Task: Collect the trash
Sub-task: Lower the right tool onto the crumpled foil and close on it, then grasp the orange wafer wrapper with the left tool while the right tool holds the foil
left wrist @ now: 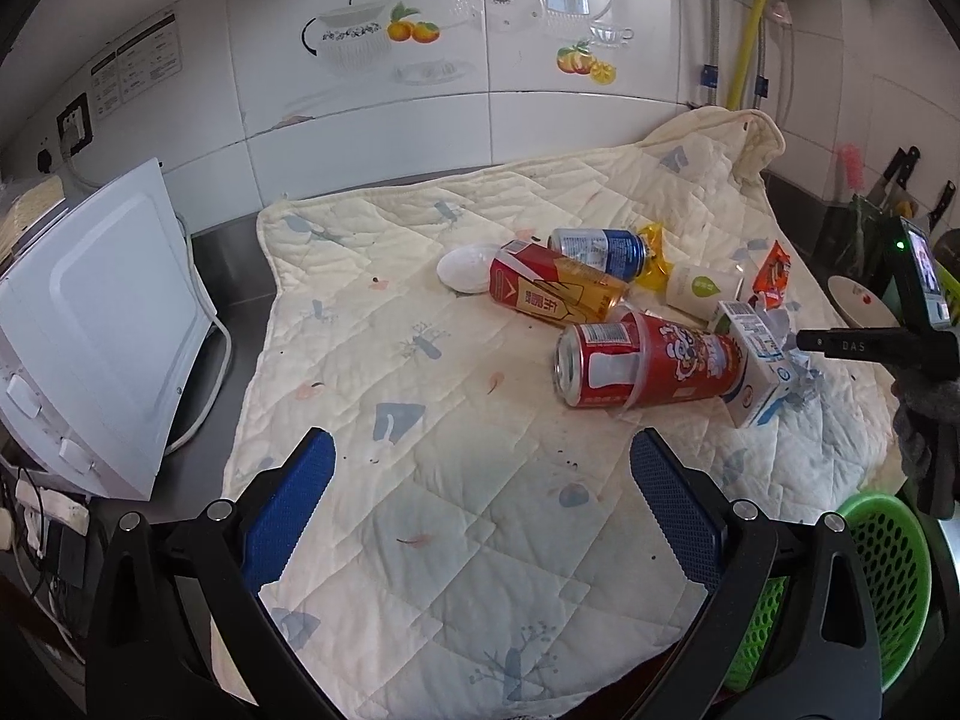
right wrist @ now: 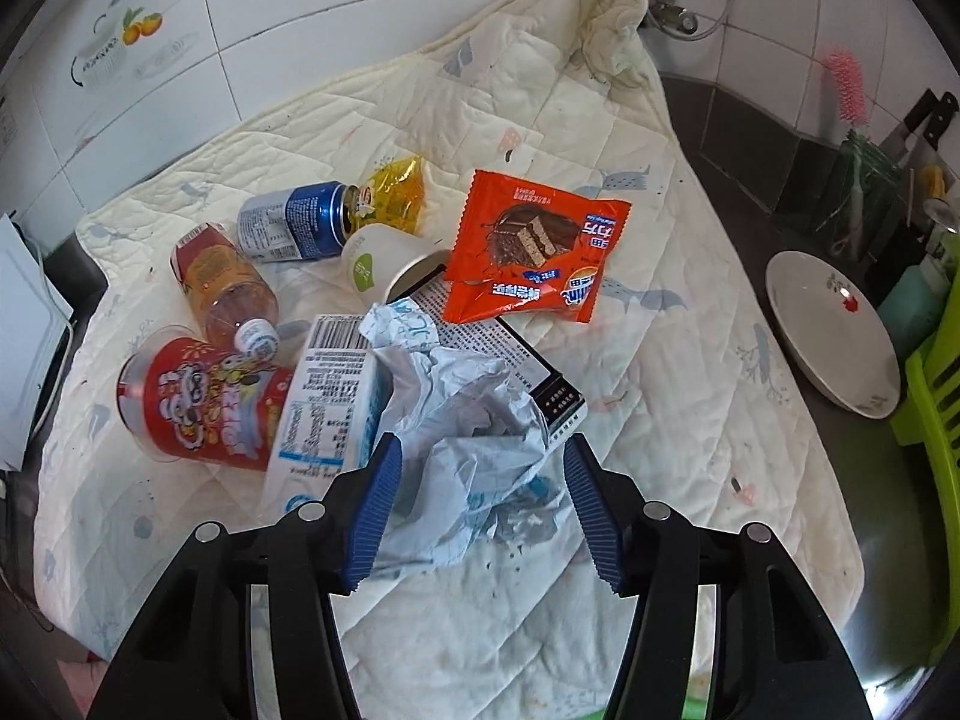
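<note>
A heap of trash lies on a cream quilted cloth (left wrist: 420, 420): a red can inside a clear cup (right wrist: 198, 402), a white-blue carton (right wrist: 327, 408), an amber drink bottle (right wrist: 222, 282), a blue can (right wrist: 294, 219), a yellow wrapper (right wrist: 396, 192), a paper cup (right wrist: 384, 267) and an orange snack wrapper (right wrist: 528, 246). My right gripper (right wrist: 480, 480) straddles a crumpled pale-blue paper (right wrist: 468, 420); the left pad touches it, the right pad stands a sliver off. My left gripper (left wrist: 480, 480) hangs open over bare cloth, short of the red can (left wrist: 636, 363).
A white appliance (left wrist: 102, 324) stands at the cloth's left edge. A green perforated basket (left wrist: 882, 570) sits at the near right. On the dark counter to the right are a white plate (right wrist: 834, 330) and a knife holder (right wrist: 864, 204). A tiled wall backs the counter.
</note>
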### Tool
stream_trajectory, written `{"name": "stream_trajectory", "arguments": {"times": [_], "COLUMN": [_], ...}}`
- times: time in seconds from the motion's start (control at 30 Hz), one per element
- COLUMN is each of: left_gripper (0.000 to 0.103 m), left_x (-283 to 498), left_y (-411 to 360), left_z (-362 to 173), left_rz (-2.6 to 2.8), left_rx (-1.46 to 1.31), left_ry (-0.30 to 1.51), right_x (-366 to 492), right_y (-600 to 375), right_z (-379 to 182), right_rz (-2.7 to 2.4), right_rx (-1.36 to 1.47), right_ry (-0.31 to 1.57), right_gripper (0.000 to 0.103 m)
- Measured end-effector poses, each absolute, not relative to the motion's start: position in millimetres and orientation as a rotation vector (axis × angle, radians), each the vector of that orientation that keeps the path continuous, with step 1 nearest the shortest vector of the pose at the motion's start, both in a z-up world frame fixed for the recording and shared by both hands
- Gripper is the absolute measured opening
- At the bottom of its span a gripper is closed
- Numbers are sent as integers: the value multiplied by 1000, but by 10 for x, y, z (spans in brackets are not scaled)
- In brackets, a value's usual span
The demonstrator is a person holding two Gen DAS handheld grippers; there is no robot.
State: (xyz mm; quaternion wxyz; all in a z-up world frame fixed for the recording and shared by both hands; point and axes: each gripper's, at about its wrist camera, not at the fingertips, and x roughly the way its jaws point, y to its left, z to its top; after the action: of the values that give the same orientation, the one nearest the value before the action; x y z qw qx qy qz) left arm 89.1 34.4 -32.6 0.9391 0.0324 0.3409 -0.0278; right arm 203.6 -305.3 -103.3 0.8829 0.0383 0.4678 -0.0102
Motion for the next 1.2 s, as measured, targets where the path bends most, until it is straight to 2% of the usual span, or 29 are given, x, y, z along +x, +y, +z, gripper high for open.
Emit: {"name": "stream_trajectory", "arguments": {"times": [0.3,0.47,0.83,1.03,1.2], "left_gripper": [93,93,90,82,69], "left_x": [951,971,1277,1694,2069], "left_y": [404,407,77,-357,-802], "left_z": [-388,-414,-295,-173,-158], "left_rz": [-57,-64,-194,-335,-443], "left_rx": [78,84,110,115,145], "left_ry": [715,721,683,661,662], "right_x": [2367,2377,1981,1734,1554], "right_y": [-3152,-3162,-3176,-3115,-3053], "right_z": [-1265,-1294,-941,-712,-616], "right_rz": [12,18,-25,-30,-43], "right_rx": [71,52,8,-3,9], "right_ry": [1037,1046,967,928,917], "right_gripper": [34,15,10,9,9]}}
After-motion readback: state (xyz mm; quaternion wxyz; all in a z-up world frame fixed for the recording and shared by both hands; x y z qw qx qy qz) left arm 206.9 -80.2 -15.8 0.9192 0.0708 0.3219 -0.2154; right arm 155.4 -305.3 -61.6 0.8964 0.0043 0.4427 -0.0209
